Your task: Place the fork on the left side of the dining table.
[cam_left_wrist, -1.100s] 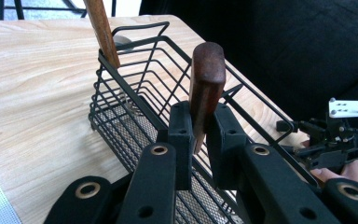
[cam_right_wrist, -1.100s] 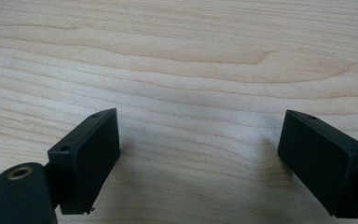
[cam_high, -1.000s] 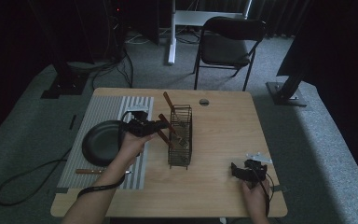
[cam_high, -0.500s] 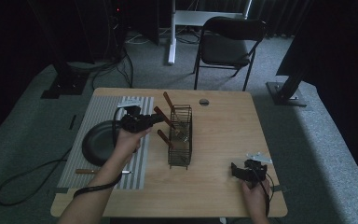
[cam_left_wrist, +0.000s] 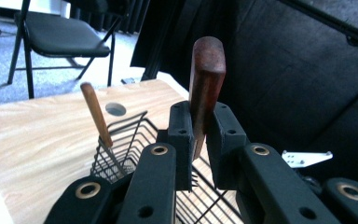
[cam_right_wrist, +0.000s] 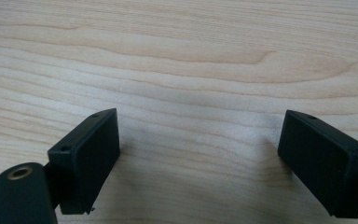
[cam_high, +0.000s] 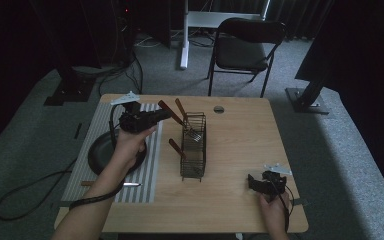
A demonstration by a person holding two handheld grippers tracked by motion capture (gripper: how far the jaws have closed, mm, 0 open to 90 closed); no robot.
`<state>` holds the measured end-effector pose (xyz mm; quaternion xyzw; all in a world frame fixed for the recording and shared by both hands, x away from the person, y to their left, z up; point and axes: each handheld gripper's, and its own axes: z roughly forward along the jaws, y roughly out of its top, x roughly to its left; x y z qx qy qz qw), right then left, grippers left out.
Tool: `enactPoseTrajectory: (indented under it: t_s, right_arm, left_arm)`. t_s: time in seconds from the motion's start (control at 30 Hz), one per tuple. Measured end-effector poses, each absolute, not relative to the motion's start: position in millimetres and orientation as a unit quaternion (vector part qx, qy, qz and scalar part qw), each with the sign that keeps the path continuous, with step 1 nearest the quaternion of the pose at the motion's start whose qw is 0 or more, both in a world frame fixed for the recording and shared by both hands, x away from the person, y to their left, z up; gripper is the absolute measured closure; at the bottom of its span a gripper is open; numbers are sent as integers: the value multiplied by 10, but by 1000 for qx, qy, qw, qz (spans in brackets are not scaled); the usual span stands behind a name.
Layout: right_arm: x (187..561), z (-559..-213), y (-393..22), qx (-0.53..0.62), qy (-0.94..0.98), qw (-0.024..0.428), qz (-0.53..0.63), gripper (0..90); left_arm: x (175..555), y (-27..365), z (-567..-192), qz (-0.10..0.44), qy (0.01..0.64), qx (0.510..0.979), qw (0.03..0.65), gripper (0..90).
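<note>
left gripper (cam_left_wrist: pixel 198 140) clamps wooden handle (cam_left_wrist: pixel 206 79); basket (cam_high: pixel 193 145).

I count four wood-handled utensils: a clamped handle (cam_left_wrist: pixel 207 70) between my left jaws, a tall handle (cam_high: pixel 180 107) and a low handle (cam_high: pixel 175 148) in the basket just past those jaws, and a flat utensil (cam_high: pixel 110 184) lying behind them on the mat. One wire basket (cam_high: pixel 194 150), one dark pan (cam_high: pixel 96 156), one striped mat (cam_high: pixel 150 165), one table (cam_high: pixel 240 145), one chair (cam_high: pixel 245 47).
</note>
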<state>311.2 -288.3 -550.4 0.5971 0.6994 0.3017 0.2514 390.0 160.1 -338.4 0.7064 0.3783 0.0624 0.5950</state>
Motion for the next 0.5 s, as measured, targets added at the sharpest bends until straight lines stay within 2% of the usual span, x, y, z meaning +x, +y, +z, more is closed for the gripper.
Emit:
enactPoseTrajectory:
  t_s: [0.3,0.5]
  right_arm:
    - [3112,-5503,-2883,598,699,251,302,124]
    - [3112,-5503,-2883,597,699,251,302,124]
  left_arm:
    - [3961,1732,-3141,87,387,688,608,808]
    - [3988,1862,-3143,93,403,668,618,808]
